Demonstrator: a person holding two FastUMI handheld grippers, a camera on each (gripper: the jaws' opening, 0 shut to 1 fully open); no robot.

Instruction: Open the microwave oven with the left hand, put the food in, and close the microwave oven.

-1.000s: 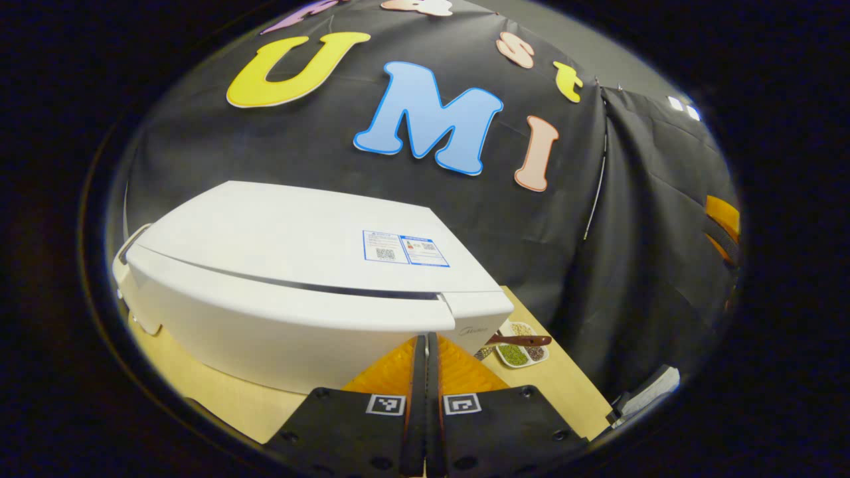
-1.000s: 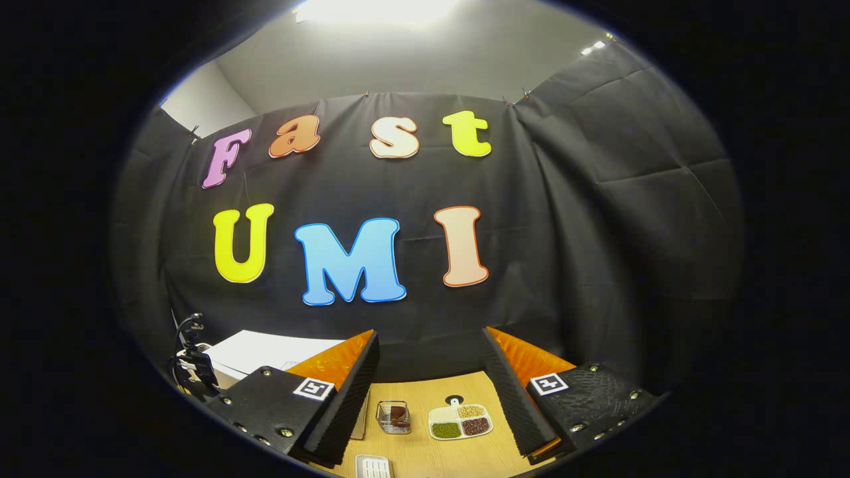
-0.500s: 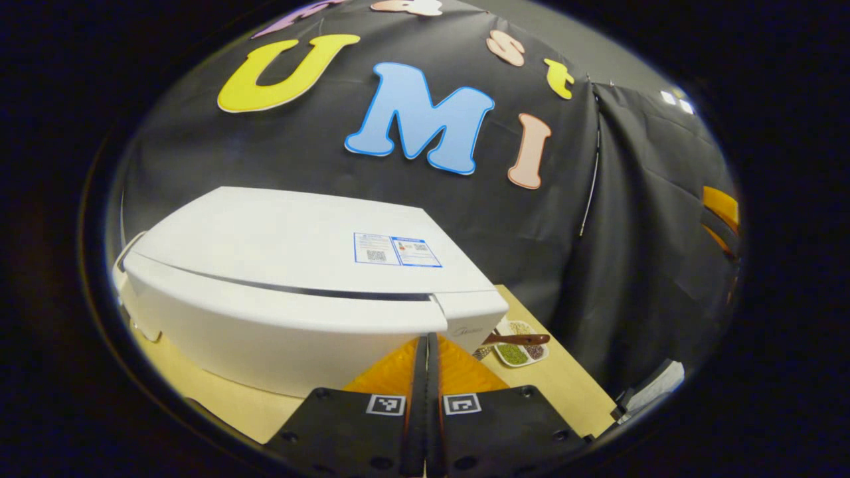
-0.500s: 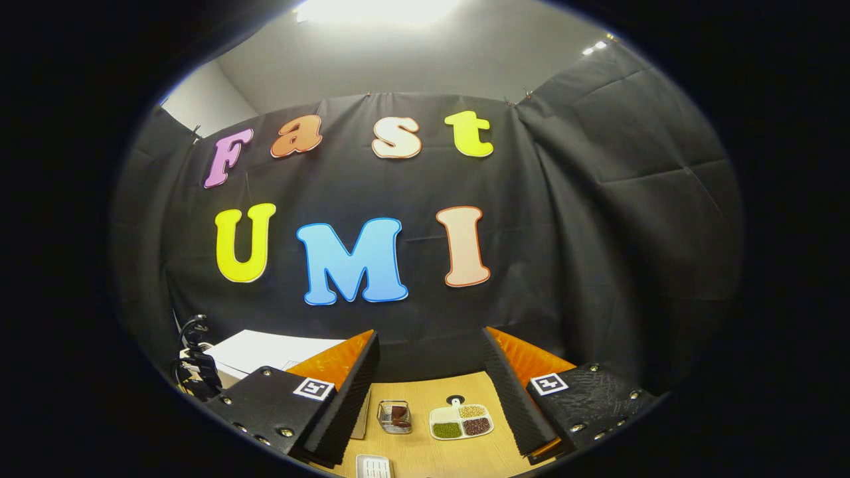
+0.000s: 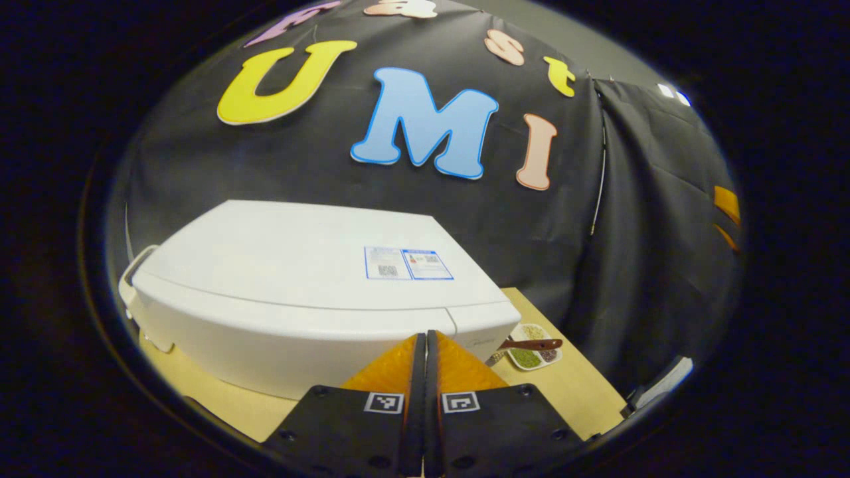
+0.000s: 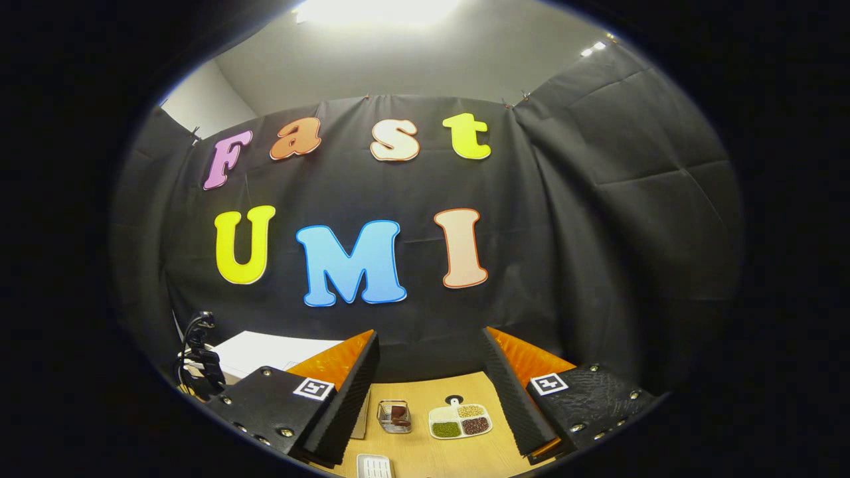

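Two grippers are up over the bench (image 6: 425, 458), neither one holding anything. Seen from the left gripper view, the left gripper (image 5: 425, 345) has its jaws pressed flat together, tips just in front of the white microwave oven (image 5: 299, 285), near the seam where the door meets the narrow control panel. In the right gripper view, the right gripper (image 6: 430, 352) hangs well back with jaws wide apart, looking down on the food.

That oven sits on the left part of the bench, door apparently closed (the top seam reads as a thin, even line). It is a rigid, heavy box with smooth, slippery plastic; it should stay put under a pull, but flat pads will slide off its faces. A pale loop at its far left end (image 5: 133, 272) may be a handle or a hinge part; the fisheye edge is too warped to say. The door edge or any recess along it looks the likeliest place to hook.

For food, a small clear container with something dark inside (image 6: 393, 417) stands beside a white divided dish of beans and grains (image 6: 460, 421). The container is light and probably stiff, best pinched across its side walls. The dish is shallow and loose-filled, so it must stay level.

Pale wood, smooth and matte, makes up the bench; black cloth walls it closely on all sides under a bright ceiling light.
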